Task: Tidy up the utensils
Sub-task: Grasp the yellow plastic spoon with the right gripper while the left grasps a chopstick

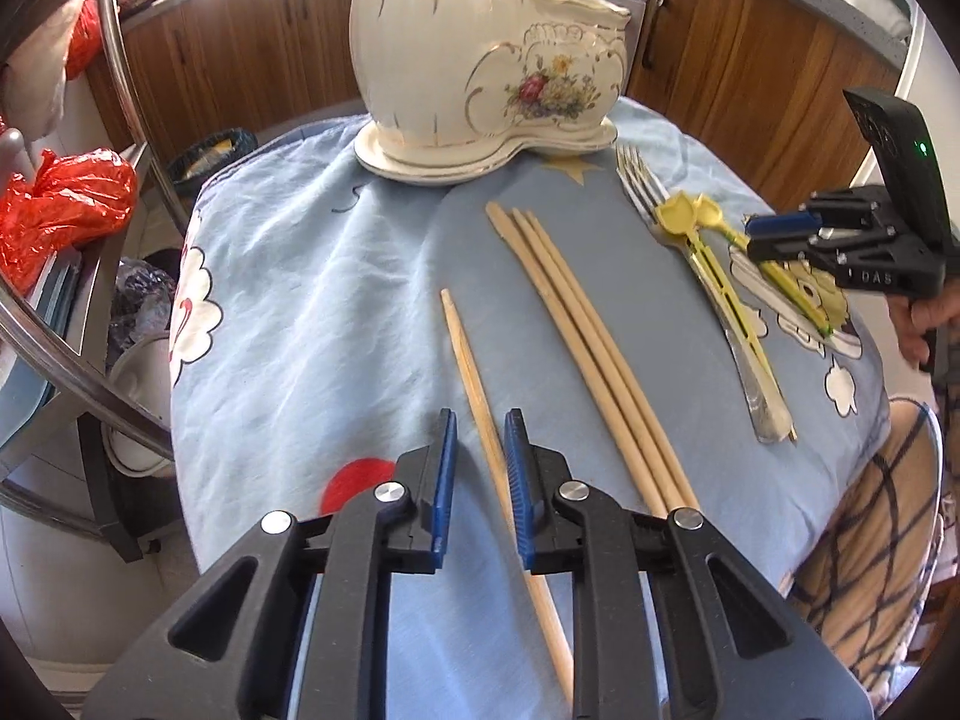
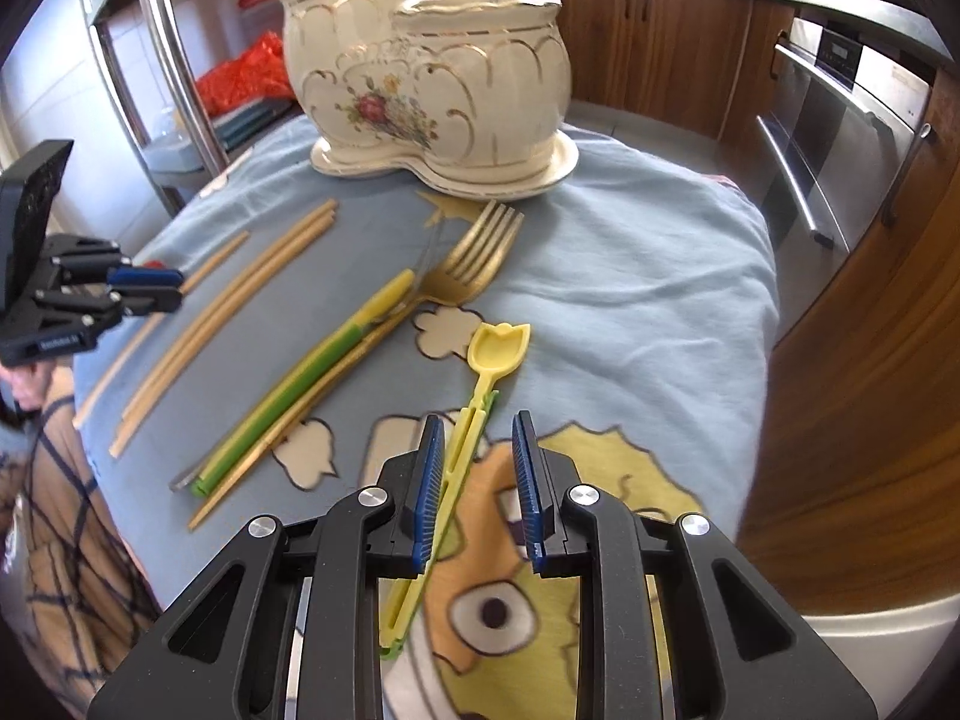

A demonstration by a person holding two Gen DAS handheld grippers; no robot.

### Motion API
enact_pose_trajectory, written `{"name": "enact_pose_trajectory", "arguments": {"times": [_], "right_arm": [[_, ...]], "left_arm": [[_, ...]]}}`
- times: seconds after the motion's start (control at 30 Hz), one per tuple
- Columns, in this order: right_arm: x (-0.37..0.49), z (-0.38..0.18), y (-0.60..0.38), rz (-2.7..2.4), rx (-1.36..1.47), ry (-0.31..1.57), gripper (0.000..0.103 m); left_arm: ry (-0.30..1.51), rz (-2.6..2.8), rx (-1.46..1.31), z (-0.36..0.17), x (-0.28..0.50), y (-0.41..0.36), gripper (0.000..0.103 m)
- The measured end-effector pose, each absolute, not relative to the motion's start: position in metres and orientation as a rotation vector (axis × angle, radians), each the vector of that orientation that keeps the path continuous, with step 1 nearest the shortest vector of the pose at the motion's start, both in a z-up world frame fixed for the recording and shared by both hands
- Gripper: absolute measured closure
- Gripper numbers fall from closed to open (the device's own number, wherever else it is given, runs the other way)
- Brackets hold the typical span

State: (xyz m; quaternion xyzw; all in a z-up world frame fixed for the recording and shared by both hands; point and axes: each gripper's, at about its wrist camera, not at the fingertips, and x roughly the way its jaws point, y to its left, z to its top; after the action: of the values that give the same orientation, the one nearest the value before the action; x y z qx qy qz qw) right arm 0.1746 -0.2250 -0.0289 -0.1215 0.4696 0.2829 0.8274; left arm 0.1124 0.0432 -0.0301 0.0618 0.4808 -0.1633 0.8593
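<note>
We see the left gripper [image 1: 480, 420] straddling a single pale wooden chopstick [image 1: 465, 348] on the blue cartoon-print cloth [image 1: 312, 312], pads not pressing. The right gripper [image 2: 477, 423], jaws parted, straddles a yellow plastic tulip-shaped spoon [image 2: 498, 345], before the cream floral ceramic holder [image 2: 432, 84].

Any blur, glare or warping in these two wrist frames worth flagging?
Left wrist view: strong fisheye bending at the edges, dark corners; blown-out window glare top left; chopsticks and ceramic holder sharp. Right wrist view: same warping, oven front curved; slight softness on the cartoon print of the tablecloth low in the frame; yellow spoon fairly crisp; daylight soft, shadows faint.
</note>
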Motion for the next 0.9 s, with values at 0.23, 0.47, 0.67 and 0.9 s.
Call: {"name": "enact_pose_trajectory", "arguments": {"times": [0.23, 0.47, 0.67, 0.9], "right_arm": [[0.190, -0.028, -0.230, 0.628, -0.267, 1.099, 0.078], [0.201, -0.030, -0.218, 0.636, -0.311, 1.202, 0.078], [0.203, -0.030, -0.202, 0.618, -0.424, 1.249, 0.082], [0.198, -0.029, -0.196, 0.618, -0.467, 1.237, 0.093]], "left_arm": [[1.075, -0.359, 0.223, -0.023, 0.108, 0.040, 0.085], [1.148, -0.377, 0.262, -0.026, 0.111, 0.034, 0.085], [1.222, -0.389, 0.285, -0.026, 0.122, 0.029, 0.085], [1.261, -0.397, 0.312, -0.025, 0.129, 0.027, 0.094]]}}
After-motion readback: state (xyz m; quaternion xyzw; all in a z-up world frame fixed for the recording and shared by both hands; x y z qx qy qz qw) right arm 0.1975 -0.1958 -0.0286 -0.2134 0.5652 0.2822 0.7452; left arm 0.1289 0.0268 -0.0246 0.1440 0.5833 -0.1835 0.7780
